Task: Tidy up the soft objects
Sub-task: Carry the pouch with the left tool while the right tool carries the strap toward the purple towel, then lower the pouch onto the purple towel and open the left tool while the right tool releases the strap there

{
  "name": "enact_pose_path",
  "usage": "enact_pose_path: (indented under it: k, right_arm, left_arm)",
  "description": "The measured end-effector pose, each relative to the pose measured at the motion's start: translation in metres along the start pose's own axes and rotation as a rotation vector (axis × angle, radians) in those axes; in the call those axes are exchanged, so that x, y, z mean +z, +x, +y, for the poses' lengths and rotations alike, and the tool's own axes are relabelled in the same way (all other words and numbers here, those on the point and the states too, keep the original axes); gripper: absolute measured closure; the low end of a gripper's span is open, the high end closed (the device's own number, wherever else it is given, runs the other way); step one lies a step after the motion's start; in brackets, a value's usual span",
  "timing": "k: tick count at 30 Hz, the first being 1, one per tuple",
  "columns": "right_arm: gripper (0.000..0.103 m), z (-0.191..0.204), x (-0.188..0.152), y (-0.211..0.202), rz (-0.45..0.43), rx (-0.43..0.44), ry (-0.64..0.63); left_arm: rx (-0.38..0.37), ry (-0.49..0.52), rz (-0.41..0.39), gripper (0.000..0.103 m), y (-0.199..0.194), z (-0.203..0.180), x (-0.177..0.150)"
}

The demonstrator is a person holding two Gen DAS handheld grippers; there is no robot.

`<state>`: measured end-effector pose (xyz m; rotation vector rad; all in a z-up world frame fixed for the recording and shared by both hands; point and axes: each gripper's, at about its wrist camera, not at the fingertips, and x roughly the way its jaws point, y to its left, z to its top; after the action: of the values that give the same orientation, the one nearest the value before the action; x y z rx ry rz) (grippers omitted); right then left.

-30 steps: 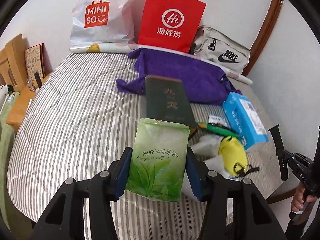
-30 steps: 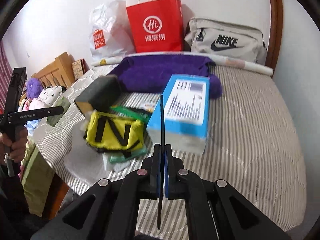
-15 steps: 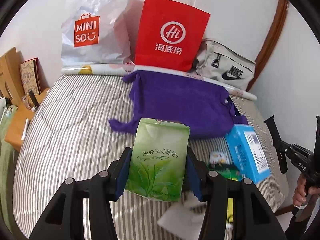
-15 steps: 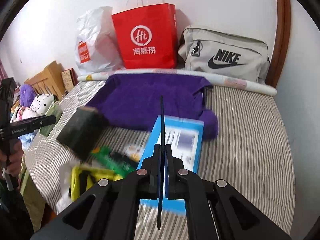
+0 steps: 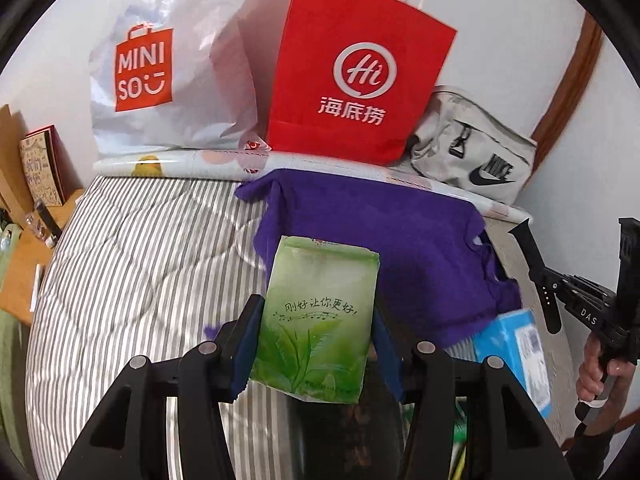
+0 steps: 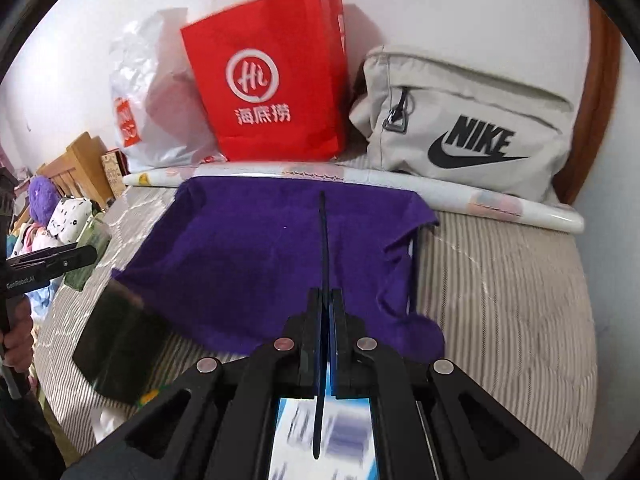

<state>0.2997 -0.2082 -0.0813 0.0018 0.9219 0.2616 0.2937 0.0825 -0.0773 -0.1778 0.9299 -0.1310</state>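
My left gripper [image 5: 316, 320] is shut on a green tissue pack [image 5: 320, 280] with a leaf print, held upright above the striped quilt [image 5: 140, 260]. My right gripper [image 6: 326, 300] is shut on a thin black strap [image 6: 323, 240] that sticks out edge-on ahead of the fingers. In the left wrist view that strap [image 5: 538, 268] shows as a watch band at the right edge. A purple cloth [image 5: 380, 240] lies spread on the bed beneath both grippers, and it fills the middle of the right wrist view too [image 6: 272, 248].
A white Miniso bag [image 5: 168, 64], a red paper bag [image 5: 356, 68] and a beige Nike bag [image 6: 468, 128] stand against the wall. A blue box [image 5: 516, 352] and a dark book [image 6: 116, 352] lie near the cloth's front edge. A wooden bedside stand [image 5: 24, 264] is at left.
Both grippers have moved forward over the bed toward the bags at the wall, keeping their loads. The yellow pouch and other clutter have dropped out of view below.
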Motion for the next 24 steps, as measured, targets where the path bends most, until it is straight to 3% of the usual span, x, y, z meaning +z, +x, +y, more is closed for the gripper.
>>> enact_pose_path:
  k: [14,24]
  right_arm:
    - [0.100,-0.014,0.022,0.082,0.150,-0.019,-0.002]
    - [0.100,-0.024,0.026,0.101,0.179,-0.027,0.008]
  left_arm:
    - [-0.007,0.017,0.115,0.053,0.096,-0.010,0.060]
    - [0.009,0.003,0.181,0.051,0.138,-0.008,0.075]
